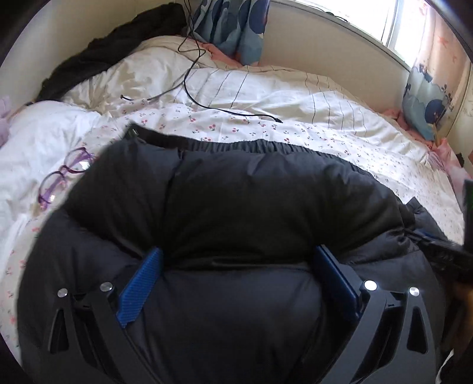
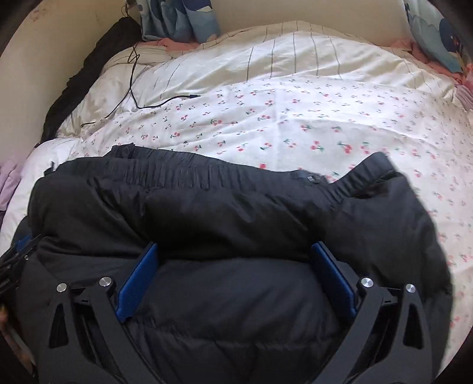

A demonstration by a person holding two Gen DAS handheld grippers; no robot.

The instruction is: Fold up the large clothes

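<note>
Both wide-spread tools, left tool (image 1: 236,265) and right tool (image 2: 236,263), press the puffy black quilted jacket (image 1: 236,192) ungripped, so it may spring open toward the purple-framed glasses (image 1: 63,178) beside it.

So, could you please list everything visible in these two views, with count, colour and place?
puffer jacket: one, black, bunched on the bed nearest the cameras
bedsheet: one, white with cherry print, under the jacket
striped duvet: one, cream, behind
glasses: one pair, purple, left of the jacket
cable: one, black, across the duvet
cushions: two, blue patterned, along the back wall
dark garment: one, black, far left corner
left gripper: blue pads, open, jacket between
right gripper: same
</note>
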